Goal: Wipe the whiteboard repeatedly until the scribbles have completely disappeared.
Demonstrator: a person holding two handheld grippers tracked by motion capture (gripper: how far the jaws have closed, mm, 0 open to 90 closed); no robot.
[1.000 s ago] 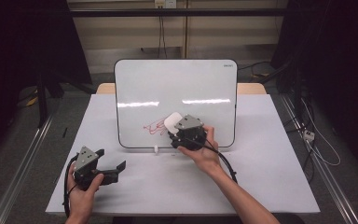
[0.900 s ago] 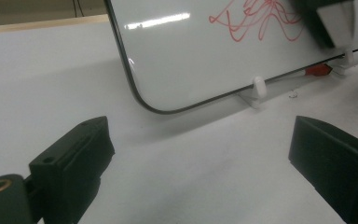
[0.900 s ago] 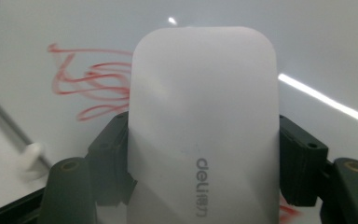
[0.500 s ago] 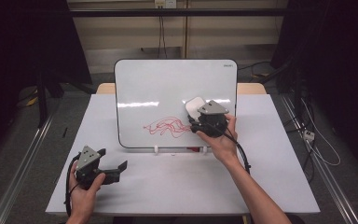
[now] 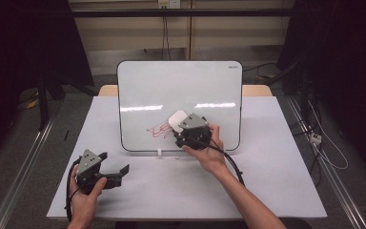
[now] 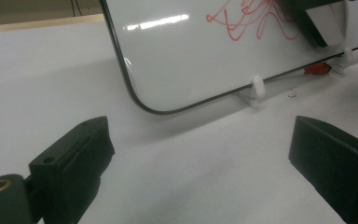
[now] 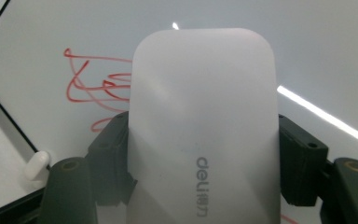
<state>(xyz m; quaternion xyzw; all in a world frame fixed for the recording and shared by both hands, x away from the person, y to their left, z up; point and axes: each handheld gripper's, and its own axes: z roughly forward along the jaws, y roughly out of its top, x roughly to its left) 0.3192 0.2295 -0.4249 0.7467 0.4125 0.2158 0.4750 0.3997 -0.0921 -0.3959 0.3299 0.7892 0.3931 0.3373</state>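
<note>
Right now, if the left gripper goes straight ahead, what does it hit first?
Probably the whiteboard: the open left gripper points at its lower edge across bare table. Depth is hard to judge.

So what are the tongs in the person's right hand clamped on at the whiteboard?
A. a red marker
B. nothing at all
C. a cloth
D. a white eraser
D: in the right gripper view the right tongs are shut on a white eraser, pressed against the whiteboard beside the red scribble.
</note>
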